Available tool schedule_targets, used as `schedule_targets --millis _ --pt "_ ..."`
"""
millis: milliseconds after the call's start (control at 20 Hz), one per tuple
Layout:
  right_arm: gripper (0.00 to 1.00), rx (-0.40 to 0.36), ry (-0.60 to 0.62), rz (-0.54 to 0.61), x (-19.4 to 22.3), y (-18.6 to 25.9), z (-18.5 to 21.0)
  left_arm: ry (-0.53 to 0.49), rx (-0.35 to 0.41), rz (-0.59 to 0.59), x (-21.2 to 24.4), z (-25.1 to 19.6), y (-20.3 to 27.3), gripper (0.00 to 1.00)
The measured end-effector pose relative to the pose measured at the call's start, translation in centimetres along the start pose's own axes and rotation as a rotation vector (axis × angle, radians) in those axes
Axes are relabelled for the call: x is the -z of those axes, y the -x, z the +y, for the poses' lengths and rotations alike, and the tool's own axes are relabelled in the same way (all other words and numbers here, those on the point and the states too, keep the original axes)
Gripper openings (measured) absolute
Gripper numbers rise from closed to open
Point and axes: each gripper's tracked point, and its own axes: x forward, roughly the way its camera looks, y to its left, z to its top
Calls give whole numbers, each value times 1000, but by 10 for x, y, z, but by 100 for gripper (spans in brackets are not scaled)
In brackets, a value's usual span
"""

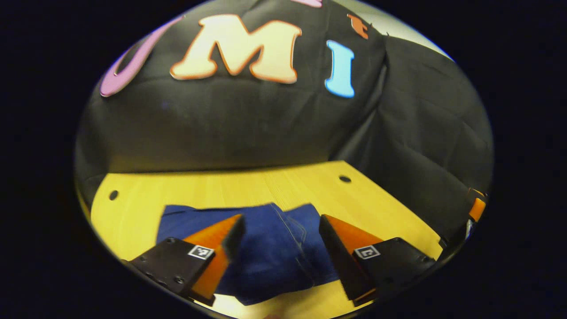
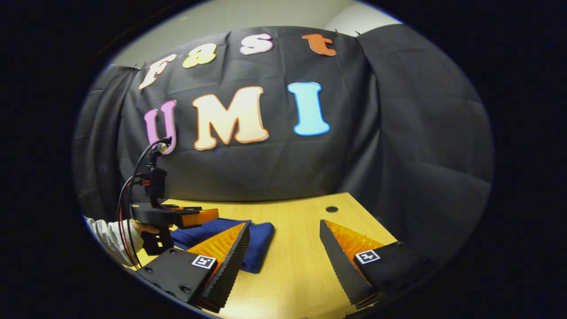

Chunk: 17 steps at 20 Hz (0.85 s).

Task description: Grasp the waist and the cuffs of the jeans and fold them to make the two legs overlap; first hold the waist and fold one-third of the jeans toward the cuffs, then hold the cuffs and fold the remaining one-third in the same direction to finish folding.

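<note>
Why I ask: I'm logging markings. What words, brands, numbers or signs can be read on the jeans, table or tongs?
Dark blue denim jeans: no readable label or brand.
Light wooden table: no writing.
Left tongs: a small square black-and-white marker on each side, a coded pattern, no legible text.
Right tongs: the same kind of markers, too small to read as characters.

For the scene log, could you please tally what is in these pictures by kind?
Jeans, folded: 1
Grippers: 2, left gripper and right gripper, both open
Wooden table: 1
Round holes in the table: 2, and
Total: 6
</note>
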Motion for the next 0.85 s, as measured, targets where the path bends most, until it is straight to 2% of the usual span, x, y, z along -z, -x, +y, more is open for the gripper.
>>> schedule_targets --millis 50,150,300,450,500,650,700,850 --pt "98 -41 16 -40 -13 1 16 -9 -36 -59 -19 2 23 93" --pt "98 -107 30 -109 -33 4 44 -29 -111 -139 -42 9 71 95" --pt "98 -162 -9 -209 -64 16 79 -81 -196 -241 -70 21 143 95" --pt "97 -195 -34 -261 -82 31 111 -81 -260 -261 -68 35 198 94" --pt "94 -199 -28 -274 -87 36 119 -69 -265 -263 -66 36 213 95" --pt "94 -187 -7 -311 -100 54 132 -60 -304 -290 -64 43 252 95" --pt "97 -189 -11 -323 -105 63 136 -61 -311 -288 -62 45 262 95" --pt "94 -165 -21 -360 -115 83 135 -70 -324 -312 -68 49 284 95"
